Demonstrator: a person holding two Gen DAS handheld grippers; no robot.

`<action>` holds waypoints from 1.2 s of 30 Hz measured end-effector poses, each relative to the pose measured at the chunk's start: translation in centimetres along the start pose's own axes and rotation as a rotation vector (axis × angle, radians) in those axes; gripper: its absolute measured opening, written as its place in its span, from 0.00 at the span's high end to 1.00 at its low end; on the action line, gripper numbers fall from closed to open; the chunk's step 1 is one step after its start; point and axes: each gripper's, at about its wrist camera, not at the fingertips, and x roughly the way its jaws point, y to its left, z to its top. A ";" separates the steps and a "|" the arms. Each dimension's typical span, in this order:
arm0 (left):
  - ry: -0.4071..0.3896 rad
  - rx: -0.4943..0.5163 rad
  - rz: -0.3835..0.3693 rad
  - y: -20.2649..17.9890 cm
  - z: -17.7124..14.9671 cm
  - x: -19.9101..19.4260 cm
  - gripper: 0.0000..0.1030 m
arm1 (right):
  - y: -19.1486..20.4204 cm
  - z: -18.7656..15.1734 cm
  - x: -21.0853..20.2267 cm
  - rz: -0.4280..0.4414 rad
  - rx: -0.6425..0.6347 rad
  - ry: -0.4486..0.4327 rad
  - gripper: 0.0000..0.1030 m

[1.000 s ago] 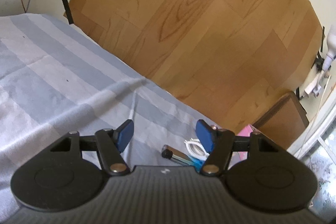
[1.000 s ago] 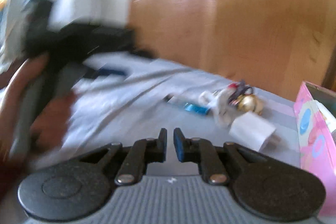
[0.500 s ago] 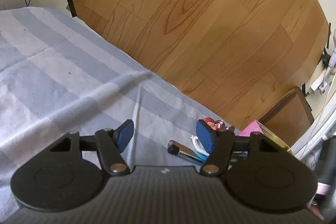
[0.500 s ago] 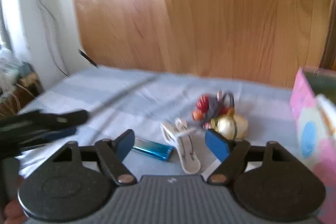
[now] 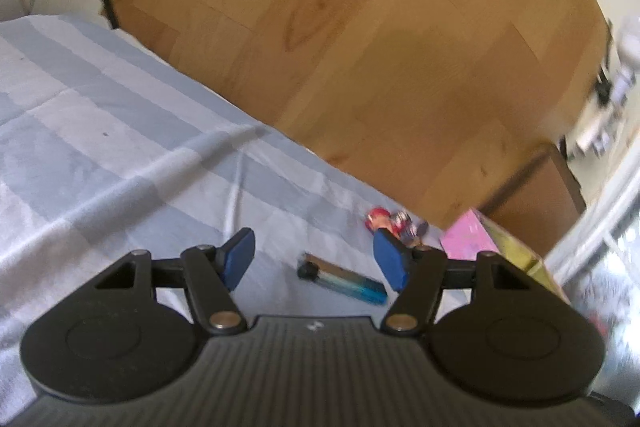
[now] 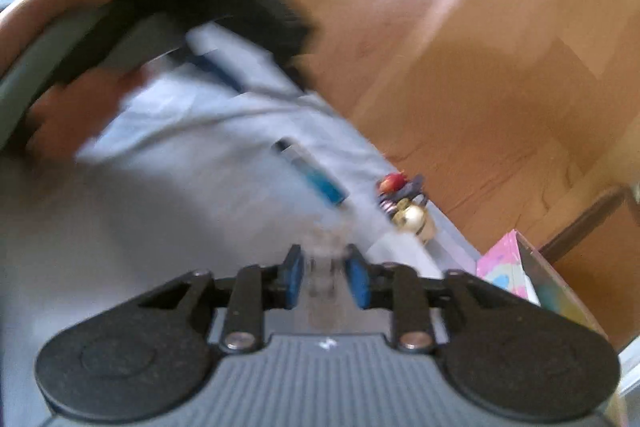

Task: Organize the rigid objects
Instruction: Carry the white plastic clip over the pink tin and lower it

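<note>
My left gripper stands open over the blue-striped cloth, nothing between its blue pads. Just ahead of it lies a blue lighter, and a red-topped keychain sits beyond the right pad. In the right wrist view my right gripper is closing. A pale, blurred clip stands between its pads, and a slim gap still shows on each side. Past it lie the lighter and the keychain with a gold bell.
A pink box stands at the cloth's right end; the right wrist view shows the pink box too. A hand holding the other gripper's handle fills the upper left there. Wooden floor lies past the cloth's edge.
The right gripper opened wide from shut, then narrowed around the pale clip, while it swung and rolled. The clip is gone from beside the lighter in the left wrist view. The left gripper barely moved.
</note>
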 end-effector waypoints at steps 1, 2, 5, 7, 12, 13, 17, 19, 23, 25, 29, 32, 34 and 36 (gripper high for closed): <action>0.011 0.021 -0.007 -0.4 -0.2 0.0 0.35 | 0.6 -0.4 -0.9 0.015 -0.007 -0.020 0.50; 0.018 0.047 -0.005 -0.8 -0.5 -0.2 0.35 | 0.8 -0.6 -1.7 0.040 0.006 -0.038 0.50; 0.012 0.109 -0.001 -2.1 -1.2 -1.7 0.34 | -0.4 -1.2 -4.3 0.120 0.128 -0.061 0.50; 0.013 0.124 -0.016 -2.9 -2.0 -3.6 0.35 | -2.2 -2.0 -6.0 0.182 0.234 -0.087 0.51; 0.001 0.283 -0.041 -6.2 -5.4 -8.2 0.36 | -7.1 -4.0 -5.9 0.260 0.472 -0.109 0.54; 0.004 0.331 -0.033 -6.9 -6.2 -8.7 0.36 | -7.6 -4.4 -5.5 0.267 0.503 -0.107 0.55; 0.053 0.528 0.067 -10.0 -9.3 -8.3 0.42 | -7.0 -5.2 -4.6 0.302 0.517 -0.100 0.58; 0.080 0.597 0.107 -10.8 -10.5 -7.1 0.49 | -6.4 -5.1 -3.8 0.308 0.505 -0.096 0.60; 0.142 0.615 0.163 -10.8 -11.2 -4.5 0.70 | -5.2 -4.6 -1.5 0.283 0.460 -0.049 0.70; 0.157 0.607 0.160 -10.4 -11.0 -3.7 0.77 | -5.0 -4.5 -0.8 0.307 0.475 -0.030 0.81; 0.158 0.606 0.127 -10.8 -11.1 -3.8 0.94 | -5.4 -4.5 -0.2 0.345 0.530 -0.019 0.93; 0.130 0.611 0.104 -12.0 -10.7 -4.5 0.94 | -5.7 -5.0 -1.4 0.321 0.548 -0.052 0.93; 0.103 0.625 0.078 -14.0 -10.3 -4.8 0.94 | -6.7 -5.4 -2.5 0.296 0.562 -0.090 0.93; 0.073 0.652 0.028 -16.5 -9.6 -4.7 0.94 | -8.4 -5.9 -3.9 0.250 0.577 -0.135 0.93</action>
